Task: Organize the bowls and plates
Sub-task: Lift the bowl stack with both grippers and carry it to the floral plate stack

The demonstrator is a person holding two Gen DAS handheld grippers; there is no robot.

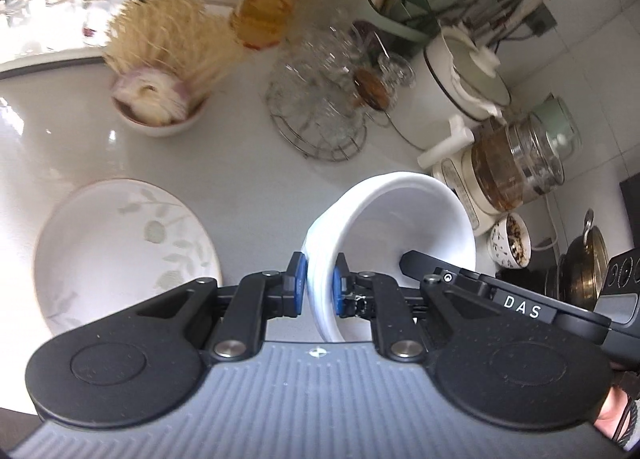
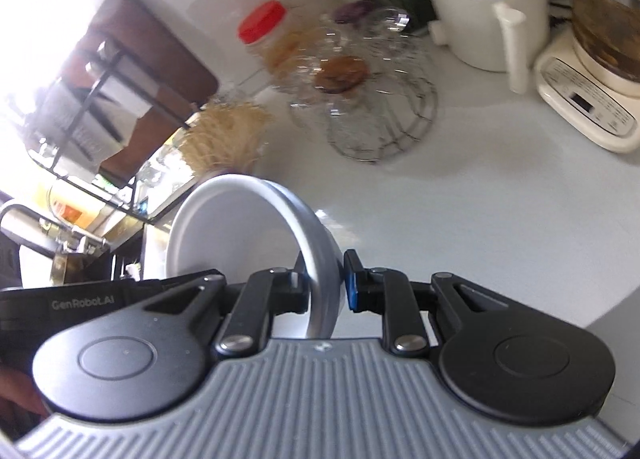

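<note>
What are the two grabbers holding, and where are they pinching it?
Both hold one white bowl by its rim, on opposite sides: the left gripper pinches one edge, the right gripper the other.

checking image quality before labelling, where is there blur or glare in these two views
Left wrist view: the straw brush and glass dishes are motion-smeared, while the left gripper and white bowl stay sharp; window glare upper left. Right wrist view: the left edge is blown out white, the red-lidded jar is blurred, and the fisheye bends the counter.
</note>
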